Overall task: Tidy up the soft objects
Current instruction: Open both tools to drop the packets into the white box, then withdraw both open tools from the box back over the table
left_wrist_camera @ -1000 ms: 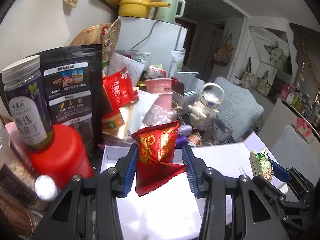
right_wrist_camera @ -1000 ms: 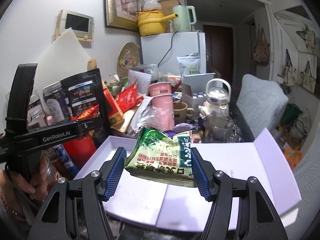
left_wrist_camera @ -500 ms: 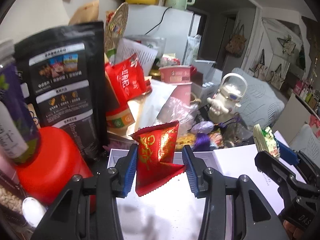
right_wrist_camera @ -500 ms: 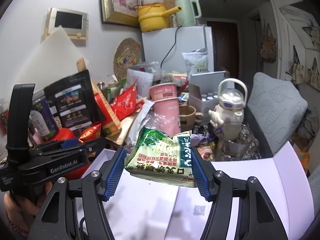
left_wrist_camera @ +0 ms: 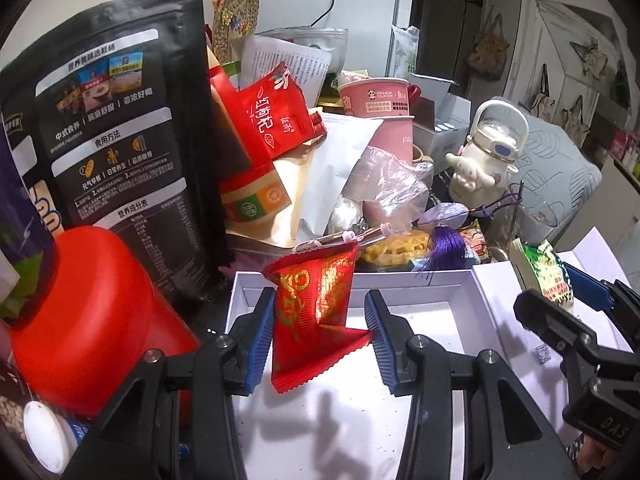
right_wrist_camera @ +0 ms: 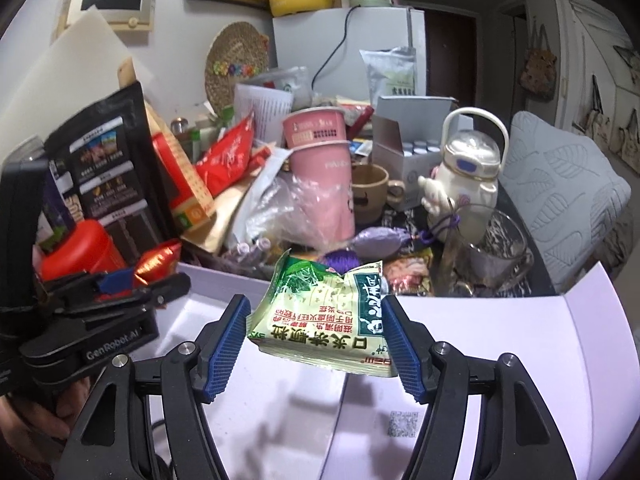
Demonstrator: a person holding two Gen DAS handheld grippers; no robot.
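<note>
My left gripper (left_wrist_camera: 320, 332) is shut on a red and gold snack packet (left_wrist_camera: 316, 312) and holds it above the open white box (left_wrist_camera: 460, 280). My right gripper (right_wrist_camera: 314, 340) is shut on a green seasoning packet (right_wrist_camera: 324, 320) and holds it over the white box (right_wrist_camera: 224, 276) and its lid (right_wrist_camera: 480, 360). The right gripper with the green packet (left_wrist_camera: 540, 268) shows at the right of the left wrist view. The left gripper with the red packet (right_wrist_camera: 156, 260) shows at the left of the right wrist view.
A red jar (left_wrist_camera: 84, 312), a black pouch (left_wrist_camera: 116, 132), red bags (left_wrist_camera: 276, 116), pink cups (right_wrist_camera: 320, 176), a white kettle-shaped bottle (right_wrist_camera: 468, 172), a glass mug (right_wrist_camera: 492, 252) and a purple sachet (right_wrist_camera: 376, 240) crowd the table behind the box. A grey cushion (right_wrist_camera: 560, 184) lies at the right.
Both grippers have moved forward and lower toward the clutter, each still holding its packet. The box looks closer beneath them.
</note>
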